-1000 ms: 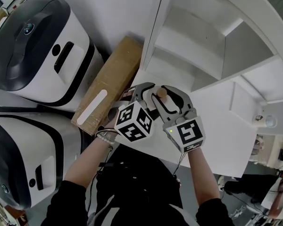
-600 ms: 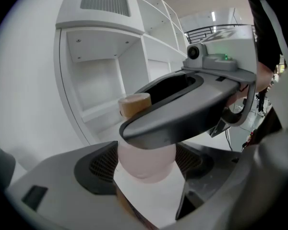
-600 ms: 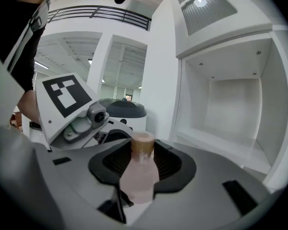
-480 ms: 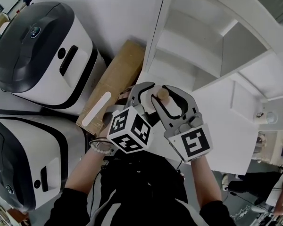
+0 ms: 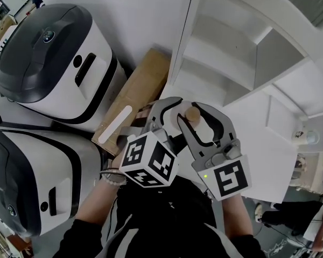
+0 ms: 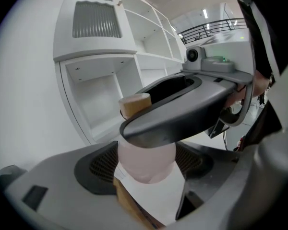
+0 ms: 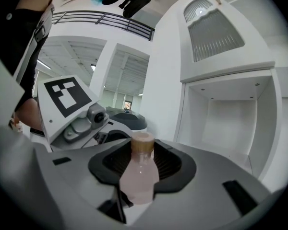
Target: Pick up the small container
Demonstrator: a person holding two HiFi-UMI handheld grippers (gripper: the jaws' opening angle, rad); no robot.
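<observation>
Up in front of the white shelf unit (image 5: 231,47), clear of any surface, the small container (image 7: 138,176) stands upright between the two tools, a pale pink bottle with a tan cap; the left gripper (image 6: 146,163) has its ribbed pads closed against the rounded lower body, one on each side, and the right gripper (image 5: 198,118) crosses over it and is closed on the same bottle higher up, its pads pressed on the body just under the shoulder with the neck and cap standing free above them; neither set of jaws is far closed, since the bottle's width keeps them apart; by its size the bottle should be light, and it looks like smooth, stiff plastic, so the likelier trouble is slipping or pivoting rather than crushing; the rounded belly gives the pads little flat area, so the best hold seems to be across the widest part of the body, squarely on opposite sides, not on the narrow neck or the cap, which might turn or pull off; no label or print shows on the bottle; the only markings are the black-and-white square patterns on the gripper cubes, a blank pale strip on the cardboard box (image 5: 134,98), and a round badge on one white and grey machine (image 5: 48,36), too small to read.
</observation>
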